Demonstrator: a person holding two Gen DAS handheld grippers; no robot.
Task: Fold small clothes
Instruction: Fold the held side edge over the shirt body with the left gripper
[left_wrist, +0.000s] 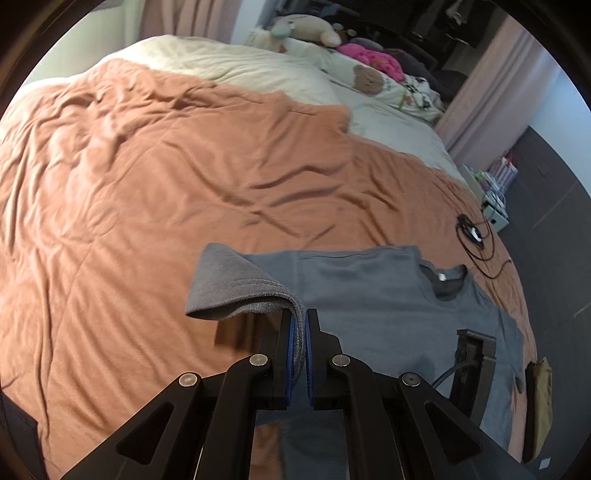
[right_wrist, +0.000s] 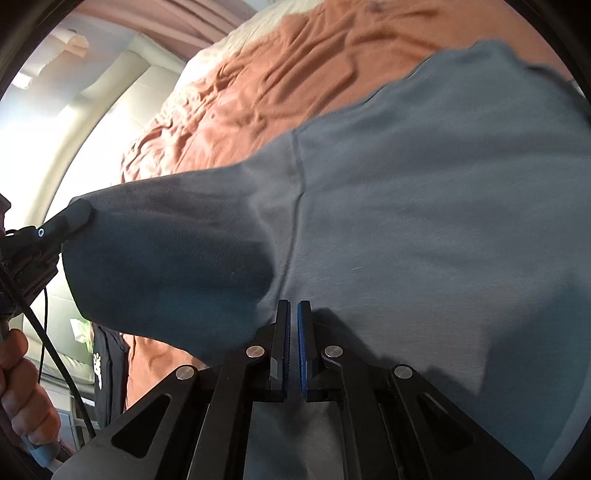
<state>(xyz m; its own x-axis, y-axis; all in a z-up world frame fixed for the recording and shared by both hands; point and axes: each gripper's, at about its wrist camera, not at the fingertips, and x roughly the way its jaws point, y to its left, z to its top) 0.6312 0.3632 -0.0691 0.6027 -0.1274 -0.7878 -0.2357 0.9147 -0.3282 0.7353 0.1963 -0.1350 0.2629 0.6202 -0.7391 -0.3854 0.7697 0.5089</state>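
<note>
Grey T-shirt (left_wrist: 373, 295) spread on the bed's orange blanket (left_wrist: 147, 177), one sleeve lifted.
The left claw (left_wrist: 298, 325) is clenched on the sleeve's hem (left_wrist: 240, 284), holding it raised off the blanket. The right claw (right_wrist: 293, 314) sits over the shirt body, pads nearly together with nothing visibly pinched between them.

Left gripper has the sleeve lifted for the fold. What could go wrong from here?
1. The left gripper pinches only the hem edge of the sleeve; a quick pull might slip it free.
2. The right gripper, jaws nearly shut with nothing visibly between them, rests on the grey T-shirt; if it lifts, the body may drag and bunch.
3. A black cable lies on the orange blanket near the collar and might snag.
</note>
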